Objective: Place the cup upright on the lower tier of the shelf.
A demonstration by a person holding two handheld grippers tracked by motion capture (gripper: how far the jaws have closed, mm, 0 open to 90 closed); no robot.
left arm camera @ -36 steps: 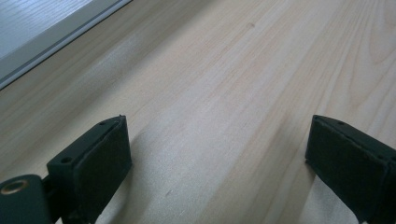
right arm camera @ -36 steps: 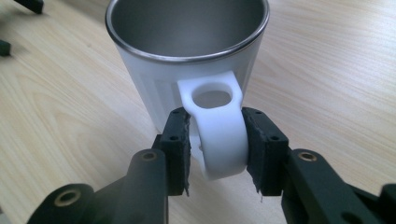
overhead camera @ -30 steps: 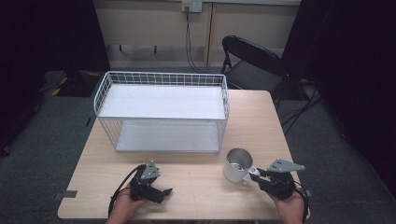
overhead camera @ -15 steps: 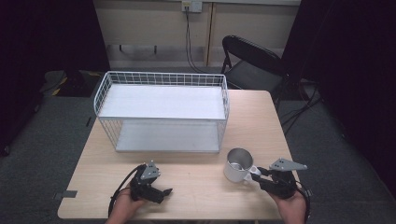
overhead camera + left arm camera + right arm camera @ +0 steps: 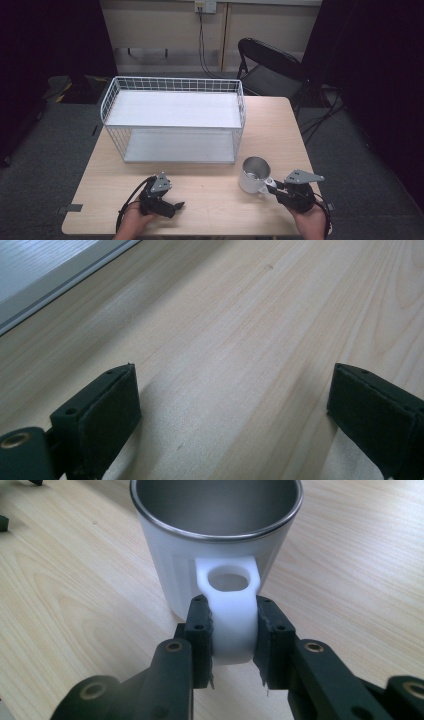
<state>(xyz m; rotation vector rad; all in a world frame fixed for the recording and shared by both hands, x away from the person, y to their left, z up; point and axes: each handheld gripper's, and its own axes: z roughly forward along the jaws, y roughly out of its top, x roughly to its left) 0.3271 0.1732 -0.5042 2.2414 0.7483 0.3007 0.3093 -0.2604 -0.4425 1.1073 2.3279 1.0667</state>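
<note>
I sit at a pale wooden table (image 5: 210,192) with a fine straight grain, holding a pair of black tongs in each hand. My right gripper (image 5: 233,630) is clamped on the handle (image 5: 231,612) of a mug (image 5: 252,174): its two flat, dark pads press either side of the thick, smooth white plastic loop. The mug is a round cylinder with a white outer wall and a shiny brushed-metal lining and rim. It stands upright on the table near my right front corner, just in front of a white wire basket (image 5: 172,90). The basket is a long rectangular box of thin gridded wire with flat white panels inside. My left gripper (image 5: 235,410) rests low over bare wood at my left, its blocky matte jaws wide apart, gripping nothing.
</note>
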